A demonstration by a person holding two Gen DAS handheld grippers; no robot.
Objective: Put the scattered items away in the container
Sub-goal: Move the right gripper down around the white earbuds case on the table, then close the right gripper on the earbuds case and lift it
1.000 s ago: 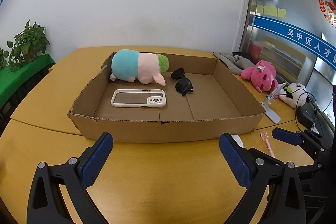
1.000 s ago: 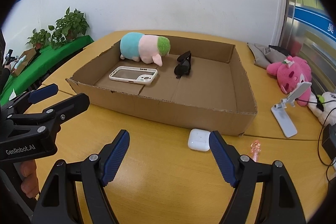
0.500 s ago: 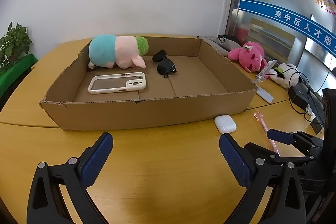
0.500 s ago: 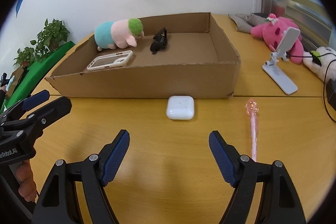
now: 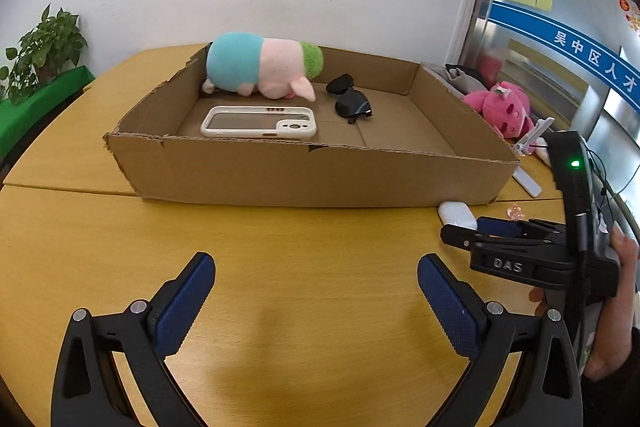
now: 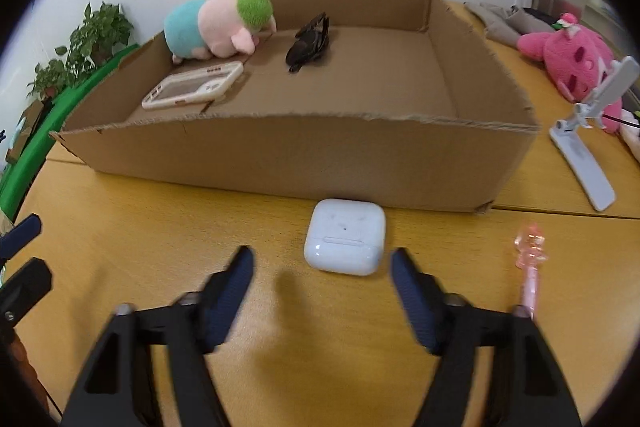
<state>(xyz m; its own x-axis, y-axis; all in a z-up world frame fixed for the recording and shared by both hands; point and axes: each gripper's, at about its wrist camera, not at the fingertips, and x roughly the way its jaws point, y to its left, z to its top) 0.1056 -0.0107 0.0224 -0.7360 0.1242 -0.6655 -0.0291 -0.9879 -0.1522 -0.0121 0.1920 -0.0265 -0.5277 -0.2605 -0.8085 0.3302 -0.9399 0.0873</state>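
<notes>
A shallow cardboard box (image 5: 280,175) (image 6: 304,151) sits on the wooden table and holds a plush pig (image 5: 260,67) (image 6: 220,23), a phone in a white case (image 5: 260,123) (image 6: 192,91) and black sunglasses (image 5: 352,101) (image 6: 310,43). A white earbud case (image 6: 344,237) (image 5: 458,215) lies on the table just in front of the box. My right gripper (image 6: 322,267) is open, low over the table, its fingertips just short of the earbud case. A pink pen (image 6: 530,259) lies to its right. My left gripper (image 5: 316,291) is open and empty over bare table.
A pink plush toy (image 6: 572,55) (image 5: 500,107) and a white phone stand (image 6: 584,147) lie right of the box. Grey cloth (image 6: 500,19) lies behind them. Potted plants (image 5: 36,47) stand on a green surface at the left. A white wall is behind the table.
My right gripper has moved forward and down toward the earbud case, which is now close between its fingertips. My left gripper has swung left, so the right gripper shows at its right.
</notes>
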